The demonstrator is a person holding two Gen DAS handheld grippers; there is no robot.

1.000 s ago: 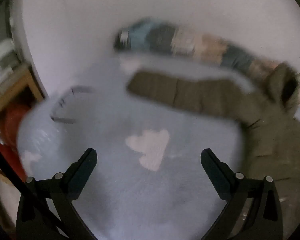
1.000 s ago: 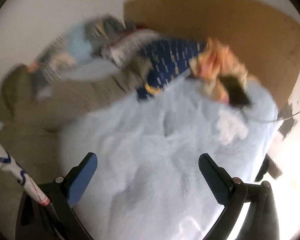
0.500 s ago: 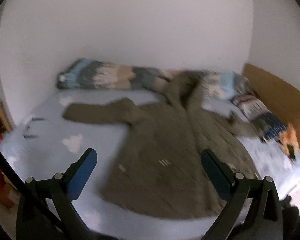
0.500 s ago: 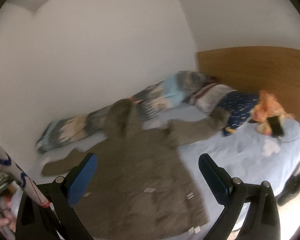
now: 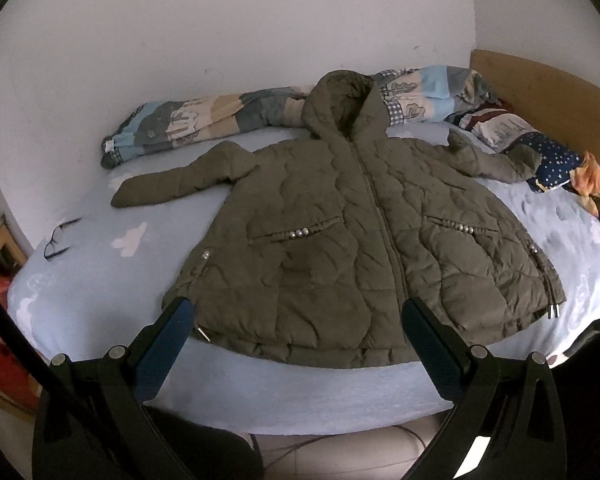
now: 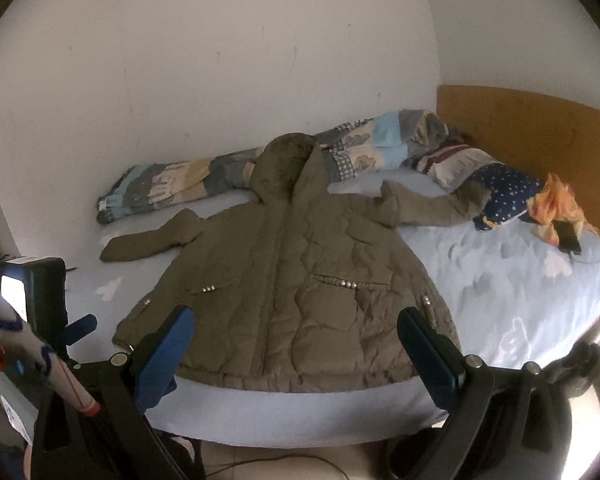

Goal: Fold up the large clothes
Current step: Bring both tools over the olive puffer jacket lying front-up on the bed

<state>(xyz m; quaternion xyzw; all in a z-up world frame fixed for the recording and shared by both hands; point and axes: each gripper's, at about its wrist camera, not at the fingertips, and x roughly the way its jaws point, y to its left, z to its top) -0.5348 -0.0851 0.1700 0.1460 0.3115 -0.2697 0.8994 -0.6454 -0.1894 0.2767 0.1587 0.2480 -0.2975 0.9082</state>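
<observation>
An olive quilted hooded coat (image 5: 352, 236) (image 6: 296, 292) lies flat and zipped on the pale blue bed (image 5: 100, 300) (image 6: 520, 292), hood toward the wall and both sleeves spread out sideways. Its hem faces me near the bed's front edge. My left gripper (image 5: 298, 340) hovers open just short of the hem, with nothing between its fingers. Equally open and empty, my right gripper (image 6: 294, 344) hangs before the hem; the left gripper's body (image 6: 36, 296) shows at the left of the right wrist view.
A rolled patterned quilt (image 5: 204, 120) (image 6: 188, 184) lies along the wall behind the hood. Pillows (image 5: 516, 136) (image 6: 484, 180), an orange cloth with a phone (image 5: 596, 188) (image 6: 560, 220) and a wooden headboard (image 6: 532, 128) are at the right. Glasses (image 5: 58, 236) lie at the bed's left.
Both views have pulled back from the bed surface and steadied, so the whole coat now shows. Both grippers stayed open.
</observation>
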